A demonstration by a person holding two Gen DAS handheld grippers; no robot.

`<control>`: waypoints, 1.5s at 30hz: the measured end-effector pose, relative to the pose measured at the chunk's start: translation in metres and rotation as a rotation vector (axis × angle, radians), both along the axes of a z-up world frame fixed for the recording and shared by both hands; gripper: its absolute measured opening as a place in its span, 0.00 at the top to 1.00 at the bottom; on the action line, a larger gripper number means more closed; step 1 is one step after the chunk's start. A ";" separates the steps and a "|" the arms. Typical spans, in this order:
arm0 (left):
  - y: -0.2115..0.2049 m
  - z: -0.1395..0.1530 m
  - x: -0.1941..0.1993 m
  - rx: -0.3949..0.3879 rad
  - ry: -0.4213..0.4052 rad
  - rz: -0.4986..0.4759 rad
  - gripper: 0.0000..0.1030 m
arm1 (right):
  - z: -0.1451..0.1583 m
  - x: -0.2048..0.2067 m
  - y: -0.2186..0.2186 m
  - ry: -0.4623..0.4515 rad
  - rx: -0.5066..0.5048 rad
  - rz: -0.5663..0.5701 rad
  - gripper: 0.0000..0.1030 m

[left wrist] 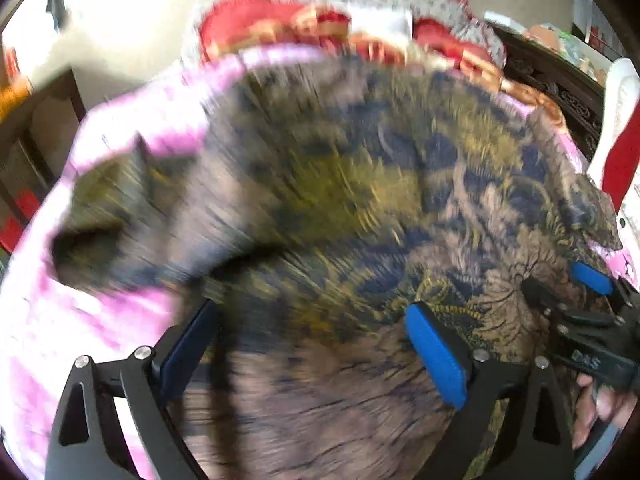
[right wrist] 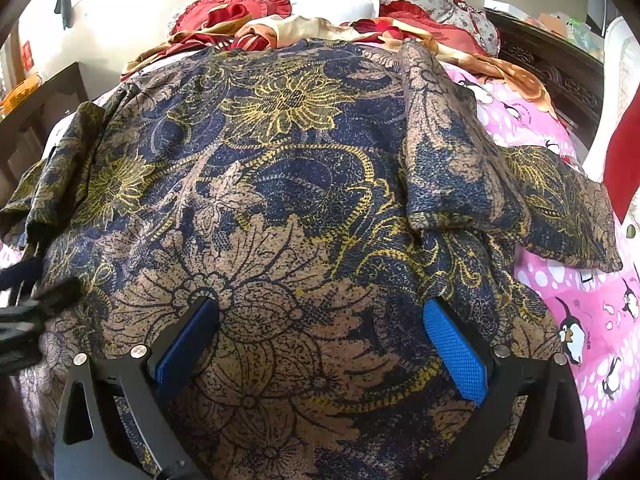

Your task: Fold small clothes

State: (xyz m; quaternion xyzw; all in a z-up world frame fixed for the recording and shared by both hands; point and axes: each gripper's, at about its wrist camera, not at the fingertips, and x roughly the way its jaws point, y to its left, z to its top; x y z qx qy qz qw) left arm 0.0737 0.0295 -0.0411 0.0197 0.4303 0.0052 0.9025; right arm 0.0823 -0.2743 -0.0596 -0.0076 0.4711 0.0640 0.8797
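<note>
Navy-and-gold floral shirt [right wrist: 280, 184] lay flat on the bed [right wrist: 580, 288], long axis running away from both fingers. Right gripper [right wrist: 320, 344] hovered nearer the folded right sleeve [right wrist: 452, 152], fingers [right wrist: 456, 352] fully spread, holding nothing. Left gripper [left wrist: 316, 356] likewise spread wide over cloth, apparently empty amid blur.

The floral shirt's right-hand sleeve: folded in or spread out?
Folded in. The sleeve lies doubled over the floral shirt, its cuff resting on the body.

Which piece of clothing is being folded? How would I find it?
Look at the bed with the pink penguin sheet. Spread over most of it lies the flowery shirt, one sleeve folded in. It is dark blue, tan and yellow, unlike the red and orange cloths heaped behind it.
</note>
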 end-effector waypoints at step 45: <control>0.182 -0.002 0.079 -0.059 0.050 0.172 0.76 | -0.001 0.000 0.000 -0.007 0.001 -0.002 0.00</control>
